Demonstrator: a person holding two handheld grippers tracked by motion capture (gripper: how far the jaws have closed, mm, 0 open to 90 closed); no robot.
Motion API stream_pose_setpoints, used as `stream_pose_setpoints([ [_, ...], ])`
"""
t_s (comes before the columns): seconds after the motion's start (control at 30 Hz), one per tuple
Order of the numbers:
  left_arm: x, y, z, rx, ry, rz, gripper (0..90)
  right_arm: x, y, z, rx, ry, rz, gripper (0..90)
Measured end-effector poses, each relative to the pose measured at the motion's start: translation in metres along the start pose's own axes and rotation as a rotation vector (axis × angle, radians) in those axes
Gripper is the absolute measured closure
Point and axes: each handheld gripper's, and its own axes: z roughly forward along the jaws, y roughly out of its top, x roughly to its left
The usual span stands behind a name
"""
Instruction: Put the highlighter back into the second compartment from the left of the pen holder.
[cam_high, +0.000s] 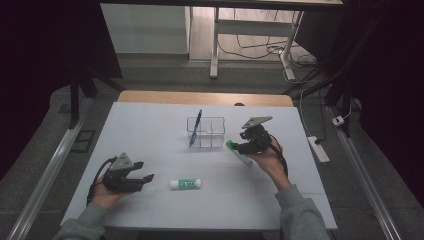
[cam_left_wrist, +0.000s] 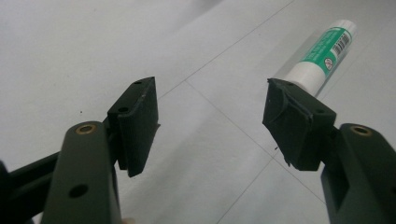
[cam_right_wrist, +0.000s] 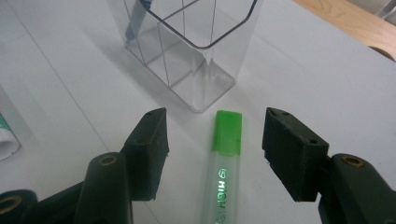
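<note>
Highlighter (cam_right_wrist: 223, 163) between wide right hand-held gripper (cam_right_wrist: 212, 140) jaws

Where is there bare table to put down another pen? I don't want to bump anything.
Free: the far left stretch of the table, left of the clear organizer, and the near strip in front of the glue stick. Crowded: the patch right of the organizer, where the right gripper hangs open over the green highlighter, and around the left gripper by the glue stick.

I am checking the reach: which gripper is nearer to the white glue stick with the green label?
Left. The left gripper, open, sits just beside the white glue stick with the green label. The right gripper, open over a green highlighter, is farther off.
</note>
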Motion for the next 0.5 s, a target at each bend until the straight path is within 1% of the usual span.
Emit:
stream_pose_setpoints([
  [0.17, 0.0, 0.0, -0.001, -0.001, 0.0, -0.002, 35.2, -0.005, 0.002, 0.008, 0.04, -0.003, 0.022, 38.7],
  [0.23, 0.0, 0.0, -0.001, 0.0, 0.0, -0.002, 35.2, -0.007, 0.002, 0.009, 0.042, 0.002, 0.037, 38.8],
  [0.33, 0.0, 0.0, 0.0, 0.0, 0.001, -0.002, 35.2, -0.01, 0.003, 0.012, 0.066, -0.008, 0.036, 38.7],
  [0.5, 0.0, 0.0, 0.0, 0.0, 0.001, -0.001, 35.2, -0.016, 0.006, 0.018, 0.089, -0.007, 0.057, 38.4],
])
